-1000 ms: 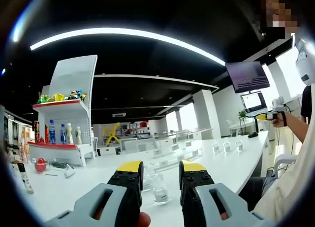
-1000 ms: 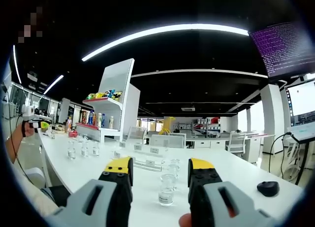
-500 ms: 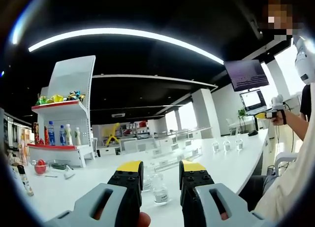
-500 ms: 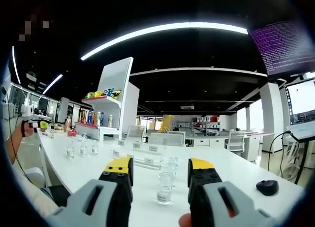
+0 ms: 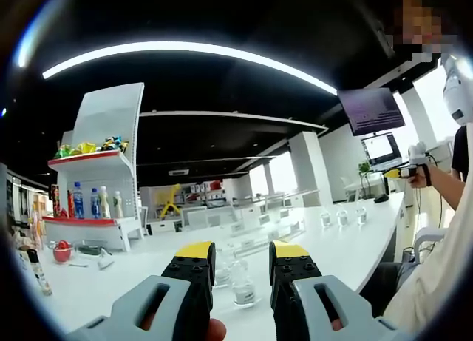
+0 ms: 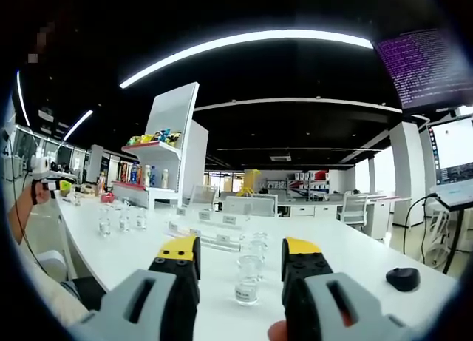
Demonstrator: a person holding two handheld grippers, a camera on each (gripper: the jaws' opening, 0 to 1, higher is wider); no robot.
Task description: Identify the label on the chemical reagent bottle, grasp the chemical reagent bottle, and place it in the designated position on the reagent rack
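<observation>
A small clear reagent bottle (image 5: pixel 242 288) with a white label stands on the white table just beyond my left gripper (image 5: pixel 242 261). That gripper is open, its yellow-tipped jaws empty on either side of the bottle. A clear reagent rack (image 5: pixel 260 234) with label cards lies behind it. In the right gripper view, a similar bottle (image 6: pixel 247 282) stands ahead of my open right gripper (image 6: pixel 240 257), with the labelled rack (image 6: pixel 222 237) and more bottles behind. The labels are too small to read.
Three small bottles (image 5: pixel 341 217) stand in a row further along the table, also seen as the bottle row (image 6: pixel 123 222). A white shelf unit (image 5: pixel 96 186) holds drink bottles and snacks. A black mouse (image 6: pixel 403 279) lies at the right. Monitors hang beyond the table end.
Both views have drifted only slightly with the hands. The bottles and rack stay where they were, and both grippers remain open.
</observation>
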